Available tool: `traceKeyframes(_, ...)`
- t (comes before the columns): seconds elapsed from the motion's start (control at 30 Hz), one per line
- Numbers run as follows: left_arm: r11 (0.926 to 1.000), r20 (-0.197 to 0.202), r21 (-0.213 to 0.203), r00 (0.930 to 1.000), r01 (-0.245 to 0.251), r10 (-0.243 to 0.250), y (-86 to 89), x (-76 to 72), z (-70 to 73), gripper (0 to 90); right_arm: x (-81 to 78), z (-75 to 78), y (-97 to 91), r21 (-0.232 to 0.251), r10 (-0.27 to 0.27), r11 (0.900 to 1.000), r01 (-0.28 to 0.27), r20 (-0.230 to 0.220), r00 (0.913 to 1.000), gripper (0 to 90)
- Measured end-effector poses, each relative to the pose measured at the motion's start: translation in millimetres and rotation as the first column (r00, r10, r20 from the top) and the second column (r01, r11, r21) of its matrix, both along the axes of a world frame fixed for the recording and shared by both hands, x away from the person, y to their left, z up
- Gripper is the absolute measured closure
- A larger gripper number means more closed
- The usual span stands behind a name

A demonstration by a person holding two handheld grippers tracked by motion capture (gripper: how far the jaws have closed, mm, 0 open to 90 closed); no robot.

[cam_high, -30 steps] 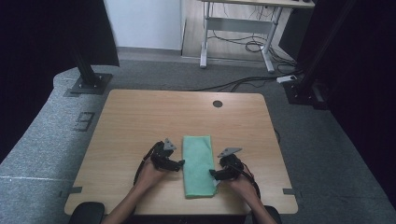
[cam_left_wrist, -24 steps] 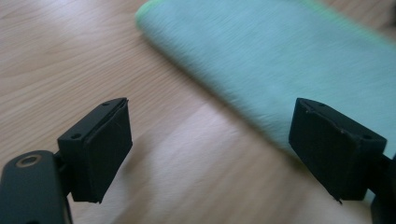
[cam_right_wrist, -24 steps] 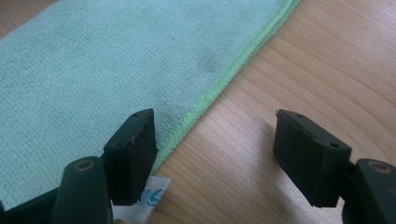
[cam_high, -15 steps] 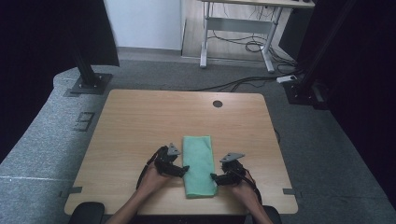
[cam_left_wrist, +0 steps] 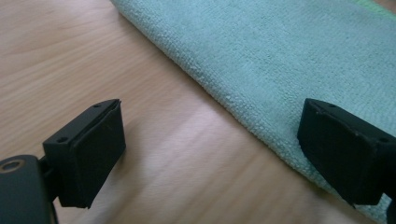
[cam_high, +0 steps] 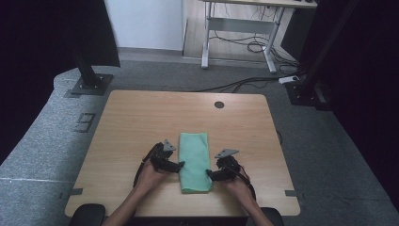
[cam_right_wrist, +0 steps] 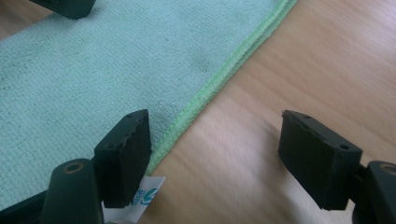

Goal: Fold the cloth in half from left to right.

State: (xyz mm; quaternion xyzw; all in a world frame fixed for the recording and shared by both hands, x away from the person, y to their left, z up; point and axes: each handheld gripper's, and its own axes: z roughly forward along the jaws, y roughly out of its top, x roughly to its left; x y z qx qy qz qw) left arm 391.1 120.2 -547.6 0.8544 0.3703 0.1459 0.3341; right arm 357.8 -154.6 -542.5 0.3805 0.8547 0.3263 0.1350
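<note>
A folded green towel (cam_high: pixel 194 160) lies lengthwise on the wooden table (cam_high: pixel 141 122), near its front edge. My left gripper (cam_high: pixel 179 165) is at the towel's left side and open. In the left gripper view its jaws (cam_left_wrist: pixel 215 154) straddle the folded edge of the towel (cam_left_wrist: pixel 280 51), one over cloth and one over bare wood. My right gripper (cam_high: pixel 210 174) is at the towel's right side, also open, and its jaws have been opening a little. In the right gripper view they (cam_right_wrist: pixel 219 158) straddle the stitched hem of the towel (cam_right_wrist: pixel 116 60) without pressing on it.
A white label (cam_right_wrist: pixel 142 198) sticks out from the towel's hem by my right gripper's jaw. A round cable hole (cam_high: pixel 219 104) sits at the table's far side. Beyond the table are dark stand bases (cam_high: pixel 89 84) and floor cables (cam_high: pixel 244 82).
</note>
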Motion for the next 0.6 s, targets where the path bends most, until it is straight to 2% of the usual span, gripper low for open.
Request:
traceKeyframes(0.13,0.9996,-0.002,0.007,0.9997,-0.026,0.026,9.9,9.1,0.7,8.1,11.6,-0.3,11.3,0.005,0.003,1.0000,-0.003,0.004,1.0000,25.1)
traceKeyframes(0.33,0.9974,-0.014,-0.012,0.9974,-0.071,0.071,23.8,23.7,-0.4,7.6,26.3,-0.5,25.4,0.008,0.010,0.9999,-0.010,0.009,0.9999,25.8)
traceKeyframes(0.6,0.9953,-0.012,-0.010,0.9953,-0.097,0.096,28.4,41.8,-0.8,5.8,39.7,-1.4,34.6,0.018,0.002,0.9998,-0.002,0.019,0.9998,26.2)
